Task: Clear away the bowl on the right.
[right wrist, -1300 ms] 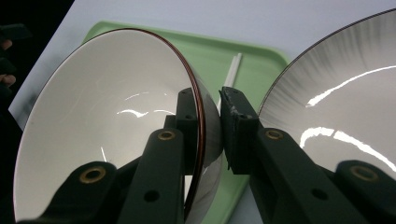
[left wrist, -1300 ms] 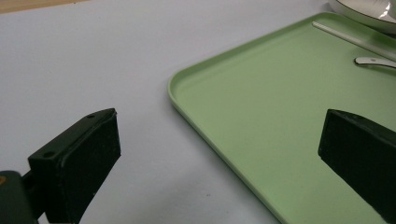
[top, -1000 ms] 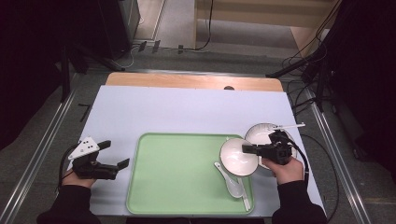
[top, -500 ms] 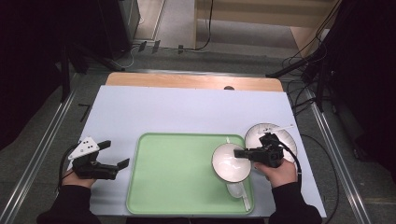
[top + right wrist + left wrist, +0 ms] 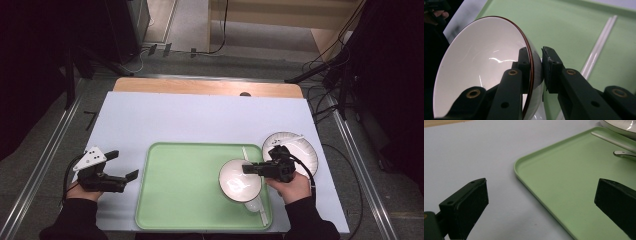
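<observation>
At the near left of the bench (image 5: pixel 200 117), the left tool (image 5: pixel 122 165) rests with its jaws spread wide and nothing between them, just left of the green tray (image 5: pixel 185 200). Over the tray's near right part, the right tool (image 5: pixel 247 169) pinches the rim of a white bowl (image 5: pixel 239 181), one jaw inside, one outside. The bowl seems lifted and tilted above a spoon (image 5: pixel 256 206), with a white plate (image 5: pixel 295 147) on the bench to its right.
</observation>
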